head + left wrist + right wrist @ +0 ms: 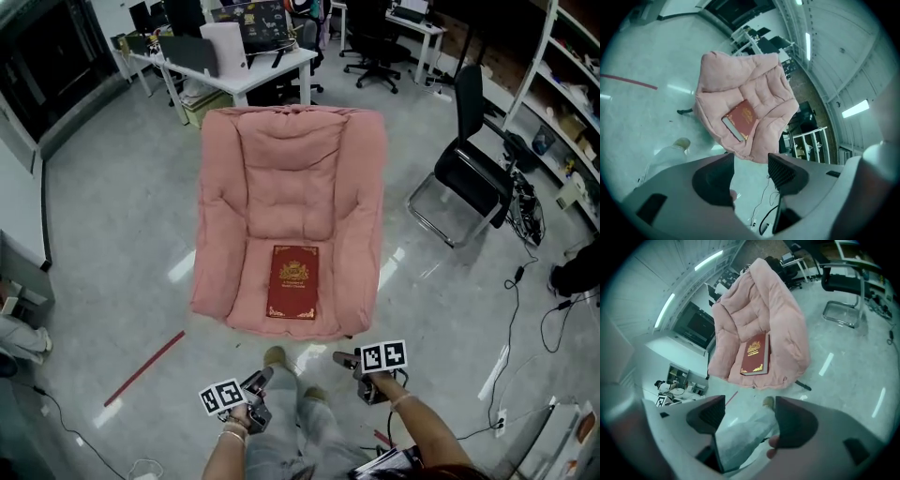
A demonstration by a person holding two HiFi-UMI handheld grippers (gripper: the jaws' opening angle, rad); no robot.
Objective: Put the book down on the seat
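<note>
A dark red book [293, 281] with gold ornament lies flat on the seat of a pink padded armchair [291, 169], near the seat's front edge. It also shows in the left gripper view as the book [739, 119] and in the right gripper view as the book [756, 354]. My left gripper [261, 378] is held low at the bottom of the head view, well back from the chair, jaws apart and empty. My right gripper [345, 360] is beside it, also apart from the chair, jaws open with nothing between them.
The person's legs and shoe [274, 356] stand just in front of the chair. A black office chair [469, 169] is to the right, a white desk [234, 66] behind, red tape [142, 368] and cables [511, 319] on the grey floor.
</note>
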